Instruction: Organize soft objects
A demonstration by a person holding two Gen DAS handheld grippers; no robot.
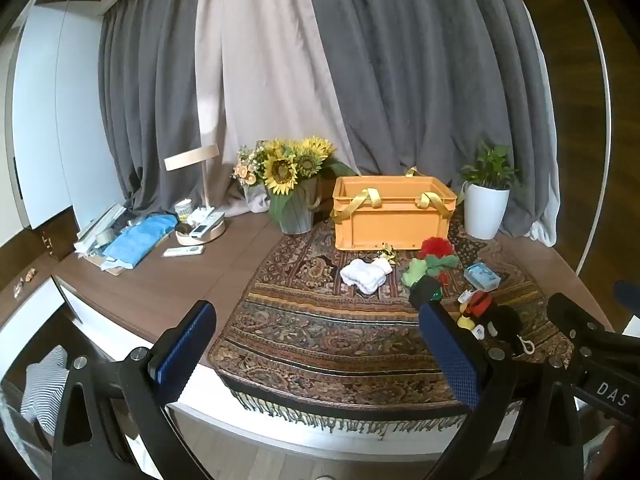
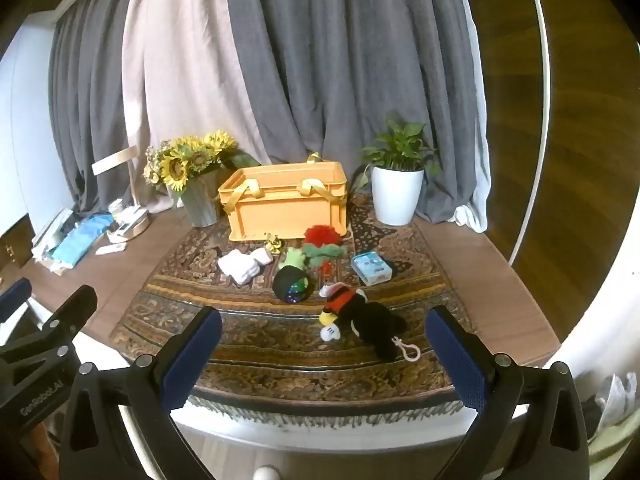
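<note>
Grey and beige curtains (image 2: 280, 60) hang behind a wooden counter (image 1: 180, 276) w/ a patterned rug (image 2: 280, 344) draped over its front edge. Landmark: the orange crate (image 2: 286, 204) w/ yellow strap handles, standing at the rug's back. Sunflower bucket (image 2: 192, 176) just left of the crate, white potted plant (image 2: 398, 176) to its right. In front of the crate, all on the rug: white folded cloth (image 2: 242, 266), green plush (image 2: 294, 258), red fluffy toy (image 2: 322, 236), dark ball (image 2: 292, 286), blue tissue pack (image 2: 371, 267). Nearest the rug's front edge, farthest from the crate, a black plush w/ red vest (image 2: 360, 320) lies on its side. Left gripper (image 1: 316, 352) & right gripper (image 2: 324, 364) both hover over the rug's front edge, well short of the crate, fingers spread wide apart, nothing between them.
</note>
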